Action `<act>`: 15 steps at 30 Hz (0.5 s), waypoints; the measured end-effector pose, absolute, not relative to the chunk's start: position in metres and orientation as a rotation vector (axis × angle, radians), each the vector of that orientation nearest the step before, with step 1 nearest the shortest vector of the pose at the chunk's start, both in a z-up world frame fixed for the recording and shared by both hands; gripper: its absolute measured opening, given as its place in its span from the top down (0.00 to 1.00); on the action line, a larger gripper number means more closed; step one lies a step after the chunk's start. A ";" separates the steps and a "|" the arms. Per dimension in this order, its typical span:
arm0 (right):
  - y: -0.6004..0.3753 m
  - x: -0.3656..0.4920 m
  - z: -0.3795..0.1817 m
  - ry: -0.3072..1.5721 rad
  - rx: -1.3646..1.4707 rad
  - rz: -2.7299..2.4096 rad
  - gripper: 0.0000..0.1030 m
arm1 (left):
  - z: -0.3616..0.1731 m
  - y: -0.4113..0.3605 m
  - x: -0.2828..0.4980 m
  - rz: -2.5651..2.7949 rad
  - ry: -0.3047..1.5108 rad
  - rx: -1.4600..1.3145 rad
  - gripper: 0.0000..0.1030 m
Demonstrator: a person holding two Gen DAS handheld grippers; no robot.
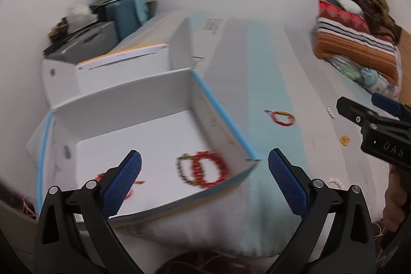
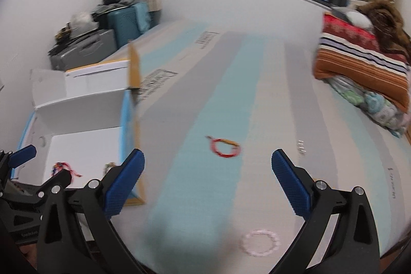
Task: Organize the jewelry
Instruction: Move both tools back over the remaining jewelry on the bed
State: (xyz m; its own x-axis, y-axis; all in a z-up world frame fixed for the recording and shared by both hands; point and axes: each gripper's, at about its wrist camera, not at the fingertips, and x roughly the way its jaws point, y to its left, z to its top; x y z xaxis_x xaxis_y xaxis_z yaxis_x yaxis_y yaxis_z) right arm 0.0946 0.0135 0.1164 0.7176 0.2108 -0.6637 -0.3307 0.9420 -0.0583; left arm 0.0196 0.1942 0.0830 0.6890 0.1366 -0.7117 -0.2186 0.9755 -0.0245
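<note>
a red bead bracelet [image 1: 209, 168] lies in the white box [image 1: 221, 114] beside a darker one; a red cord bracelet [image 2: 224, 147] and a pale bead bracelet [image 2: 260, 242] lie on the striped surface. left tongs [image 1: 204, 181] and right tongs [image 2: 206, 181] gape wide, empty.

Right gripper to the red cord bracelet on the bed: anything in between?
Nothing visible. The red cord bracelet lies alone on the striped bedsheet, ahead of the open right gripper, only bare sheet between.
</note>
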 end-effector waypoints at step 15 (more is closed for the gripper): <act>-0.128 0.131 0.089 0.777 -0.110 0.102 0.07 | 0.054 0.064 0.062 -0.040 0.810 -0.038 0.06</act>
State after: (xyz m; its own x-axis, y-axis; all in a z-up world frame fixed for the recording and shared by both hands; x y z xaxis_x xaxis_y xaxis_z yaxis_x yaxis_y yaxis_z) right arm 0.1311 -0.1282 0.0893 0.7086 0.0514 -0.7038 -0.1325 0.9893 -0.0611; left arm 0.0621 0.0642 0.0535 0.6888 -0.0504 -0.7232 0.0212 0.9986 -0.0494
